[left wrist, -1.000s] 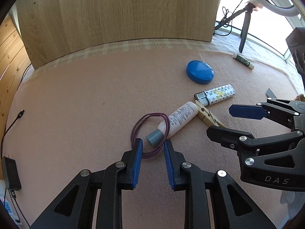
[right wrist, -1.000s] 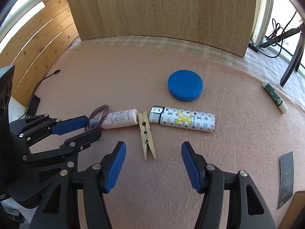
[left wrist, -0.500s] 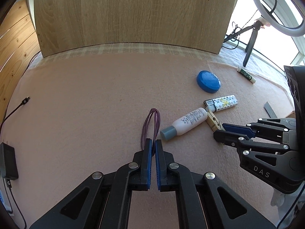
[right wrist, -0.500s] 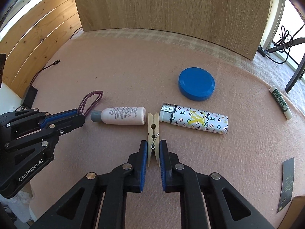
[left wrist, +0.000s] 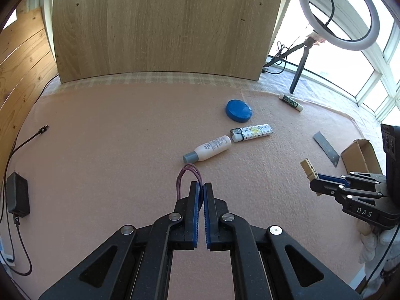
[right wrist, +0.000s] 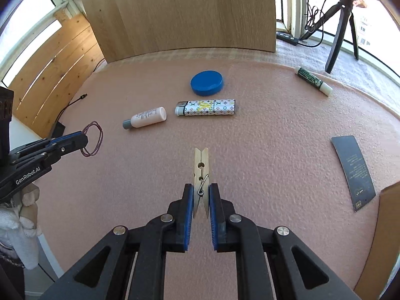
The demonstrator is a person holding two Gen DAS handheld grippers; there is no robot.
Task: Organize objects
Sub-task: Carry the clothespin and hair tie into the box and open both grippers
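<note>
holding two things at once, i am pinching the purple hair tie in the left gripper, fingers pressed together on one side of the loop so the rest is hanging free off the pink table. in the right gripper i am clamping the wooden clothespin by its spring end, its nose sticking forward where i can aim it. the cardboard box is sitting open on my right, probably where these are going. the small bottle, the patterned lighter and the blue lid are lying together mid-table, untouched; the lip balm is lying well apart.
</note>
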